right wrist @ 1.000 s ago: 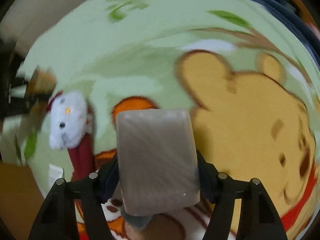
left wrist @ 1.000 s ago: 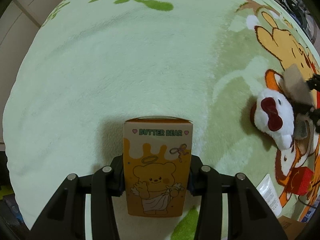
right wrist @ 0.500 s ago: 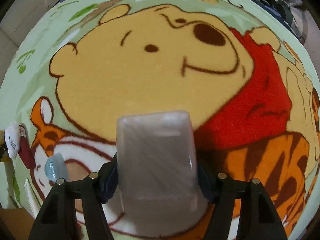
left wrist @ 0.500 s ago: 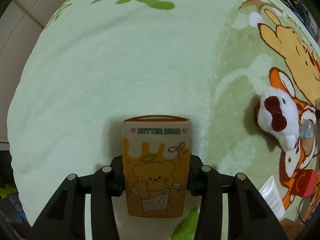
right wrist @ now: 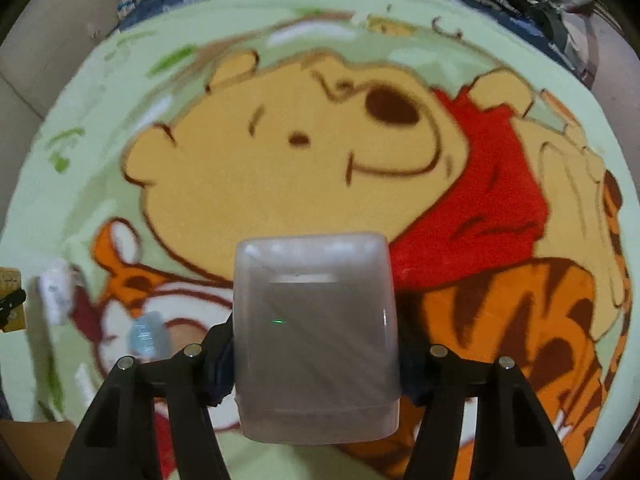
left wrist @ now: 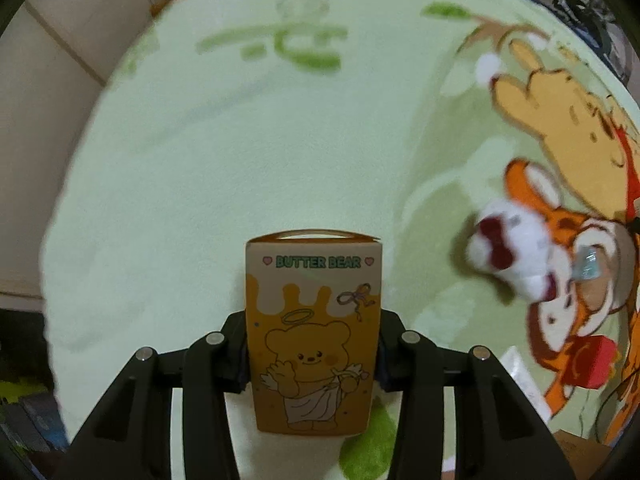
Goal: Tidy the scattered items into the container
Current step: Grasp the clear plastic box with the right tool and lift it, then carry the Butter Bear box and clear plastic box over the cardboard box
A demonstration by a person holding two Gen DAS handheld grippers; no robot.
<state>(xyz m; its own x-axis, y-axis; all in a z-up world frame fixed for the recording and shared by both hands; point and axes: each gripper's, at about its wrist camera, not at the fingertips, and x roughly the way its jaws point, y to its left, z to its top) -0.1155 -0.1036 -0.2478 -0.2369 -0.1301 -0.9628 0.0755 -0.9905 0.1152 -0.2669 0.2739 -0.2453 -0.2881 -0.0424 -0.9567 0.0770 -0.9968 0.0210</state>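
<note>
The left gripper (left wrist: 313, 354) is clamping an orange "Butter Bear" carton (left wrist: 313, 332); the right gripper (right wrist: 316, 354), jaws just closing, is gripping a frosted translucent plastic box (right wrist: 316, 332)

Lighting: soft, even indoor light, moderately bright; no hard glare. Faint shadow on my blanket (left wrist: 224, 168) just behind the box (left wrist: 313, 332) in my left tool (left wrist: 313, 354). Blur: motion smear on the plush toy (left wrist: 516, 256) right of that tool; blanket print softened in both views. Small green glint on the translucent case (right wrist: 316, 336). Distortion: strong fisheye curvature, dark corners.
</note>
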